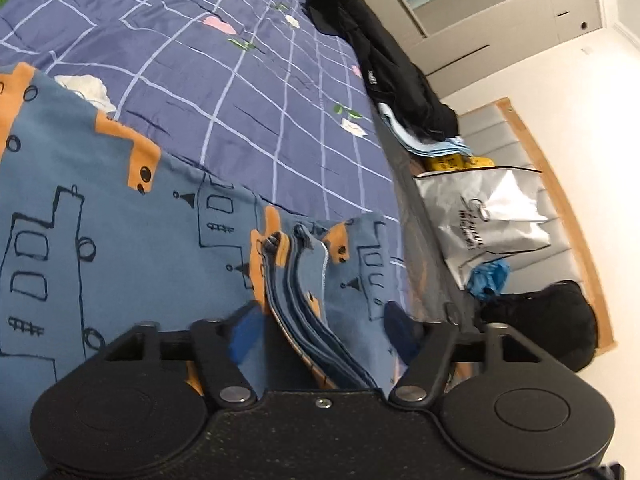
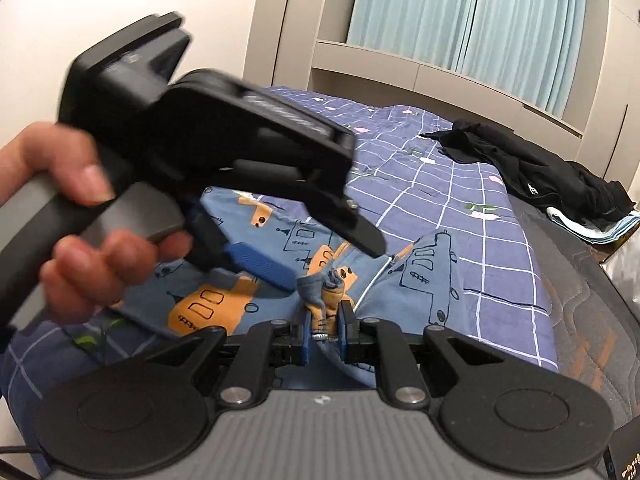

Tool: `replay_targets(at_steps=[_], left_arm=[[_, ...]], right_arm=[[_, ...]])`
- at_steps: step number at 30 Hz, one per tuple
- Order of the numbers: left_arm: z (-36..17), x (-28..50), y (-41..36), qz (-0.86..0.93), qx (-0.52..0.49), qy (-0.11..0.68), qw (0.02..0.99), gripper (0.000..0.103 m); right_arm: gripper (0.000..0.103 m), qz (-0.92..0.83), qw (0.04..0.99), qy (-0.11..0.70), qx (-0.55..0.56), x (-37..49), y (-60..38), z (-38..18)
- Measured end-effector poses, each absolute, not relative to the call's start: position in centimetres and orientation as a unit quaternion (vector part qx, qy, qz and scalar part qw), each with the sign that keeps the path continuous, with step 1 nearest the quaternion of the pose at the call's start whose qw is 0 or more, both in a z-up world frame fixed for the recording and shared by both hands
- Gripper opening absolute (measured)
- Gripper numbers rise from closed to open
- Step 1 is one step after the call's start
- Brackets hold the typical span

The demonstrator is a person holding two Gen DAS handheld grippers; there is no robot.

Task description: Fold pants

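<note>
While the pants [image 1: 100, 216] lie spread over my checked blue bedspread [image 1: 224, 80], I have 1 gripper in each hand over their near end. At the left of the left wrist view the blue cloth with its orange and black-outline print covers the near part of the bed. My left gripper [image 1: 320, 328] stands with its fingers wide apart, and a stack of folded hems of the pants rises between them; whether a pad touches the cloth I cannot tell. Farther right, along the far right edge of the bed, a heap of black clothes [image 1: 384, 64] lies on top of some light blue cloth. Right of that, off the bed, a silver bag [image 1: 492, 216] stands against a padded wall panel, with a crumpled blue thing just near of it and a black bag [image 1: 556, 320] beside that.

From the right wrist view, my left hand [image 2: 80, 240] shows at the left, wrapped round the grey handle of the left gripper [image 2: 304, 248], whose blue pad hangs just above the pants [image 2: 424, 272]. In the middle, my right gripper [image 2: 325, 336] is pressed together on a bunched edge of the pants, orange print and a white drawstring showing between the pads. At the right, the black clothes [image 2: 532, 172] lie at the far side of the bedspread [image 2: 496, 264], with pale blue curtains [image 2: 480, 16] beyond.
</note>
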State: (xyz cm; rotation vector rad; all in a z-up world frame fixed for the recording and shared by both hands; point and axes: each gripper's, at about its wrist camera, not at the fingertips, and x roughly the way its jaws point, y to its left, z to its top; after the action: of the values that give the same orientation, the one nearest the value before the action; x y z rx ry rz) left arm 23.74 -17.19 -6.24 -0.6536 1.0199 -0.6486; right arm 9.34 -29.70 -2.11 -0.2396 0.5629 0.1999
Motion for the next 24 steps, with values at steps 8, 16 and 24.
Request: replay_targets(at_steps=[8, 16, 24], left_arm=[[-5.4, 23.2, -17.7, -0.28, -0.257, 0.456, 0.805, 0.013], [-3.4, 21.7, -15.4, -0.283, -0.238, 0.42, 0.829, 0.011], [-1.9, 19.6, -11.2, -0.261, -0.218, 0.381, 0.86, 0.011]], right_arm=[[0.015, 0.093, 0.951, 0.27, -0.12, 7.9, -29.3, -2.0], [0.015, 0.1, 0.957, 0.253, -0.106, 7.1, -28.2, -1.1], [0.015, 0.135, 0.958, 0.237, -0.085, 6.4, -25.3, -0.3]])
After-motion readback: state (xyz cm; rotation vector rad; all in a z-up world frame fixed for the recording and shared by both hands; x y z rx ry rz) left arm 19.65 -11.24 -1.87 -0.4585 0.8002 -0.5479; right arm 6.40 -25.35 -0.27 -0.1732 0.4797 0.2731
